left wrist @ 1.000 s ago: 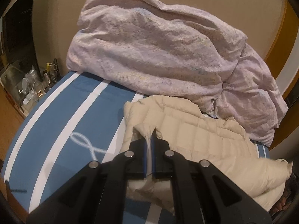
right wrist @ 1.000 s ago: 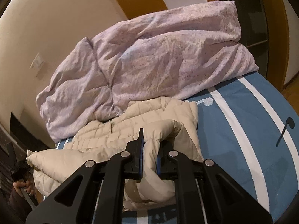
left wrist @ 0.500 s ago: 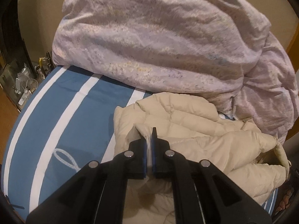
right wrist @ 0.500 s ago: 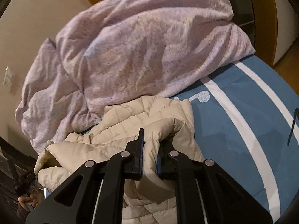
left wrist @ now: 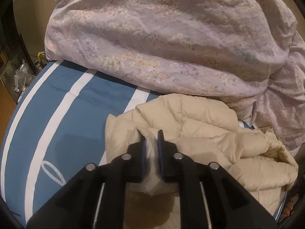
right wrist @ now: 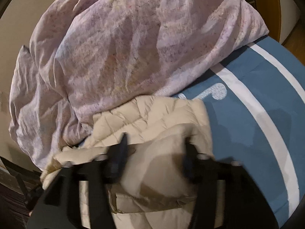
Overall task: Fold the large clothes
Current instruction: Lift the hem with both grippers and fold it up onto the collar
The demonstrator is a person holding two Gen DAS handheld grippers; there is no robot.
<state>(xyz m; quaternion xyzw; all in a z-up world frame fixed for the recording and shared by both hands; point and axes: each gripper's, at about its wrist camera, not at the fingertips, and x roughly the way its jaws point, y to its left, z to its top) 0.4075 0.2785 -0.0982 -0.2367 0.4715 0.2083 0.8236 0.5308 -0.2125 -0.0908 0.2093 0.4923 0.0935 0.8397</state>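
Note:
A cream quilted puffer jacket (left wrist: 200, 126) lies bunched on a blue bed sheet with white stripes (left wrist: 63, 118), close against a big lilac duvet. My left gripper (left wrist: 152, 141) is shut on a thin fold of the jacket's edge. In the right wrist view the jacket (right wrist: 158, 118) fills the lower middle. My right gripper (right wrist: 154, 152) has its fingers spread wide, with a bulge of jacket lying between them; the view is blurred by motion.
A crumpled lilac floral duvet (left wrist: 171, 38) is piled along the far side of the bed; it also shows in the right wrist view (right wrist: 124, 47). A cluttered shelf (left wrist: 17, 72) stands at the far left. The sheet (right wrist: 257, 114) spreads to the right.
Both grippers have moved forward towards the duvet with the jacket. The right gripper's fingers have spread apart from their earlier pinch. The left stays shut on the fold.

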